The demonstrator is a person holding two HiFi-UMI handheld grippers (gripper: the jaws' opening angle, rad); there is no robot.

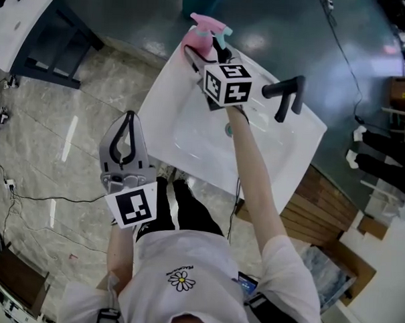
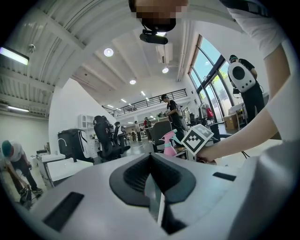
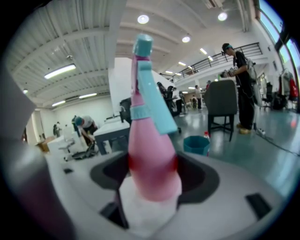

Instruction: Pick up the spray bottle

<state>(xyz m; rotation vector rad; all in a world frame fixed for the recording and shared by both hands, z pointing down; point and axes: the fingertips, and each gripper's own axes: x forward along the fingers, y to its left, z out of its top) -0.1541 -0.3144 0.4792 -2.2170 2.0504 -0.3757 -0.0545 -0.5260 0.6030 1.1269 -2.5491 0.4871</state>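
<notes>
At the far left corner of the white surface [image 1: 293,151], the right hand-held gripper [image 3: 152,174] is clamped on the spray bottle [image 3: 150,140]. Its two jaws press the pink body from either side, just below the neck. The bottle's teal trigger head [image 3: 152,101] rises above the jaws, and the bottle stands upright between them. From the head view the bottle sits at that far corner, but whether its base rests on the surface cannot be told.

Beyond the bottle, on the floor, stands a teal bin [image 3: 196,144]; its contents are hidden from this angle.

The surface carries a sink basin [image 1: 190,133] whose pale bowl shows only a drain [image 1: 228,129] near its middle. A black faucet [image 1: 286,94] stands at the basin's right edge.

The left hand-held gripper [image 2: 151,164] is held near the person, left of the surface and well apart from the bottle. Its jaws are together with nothing between them.
</notes>
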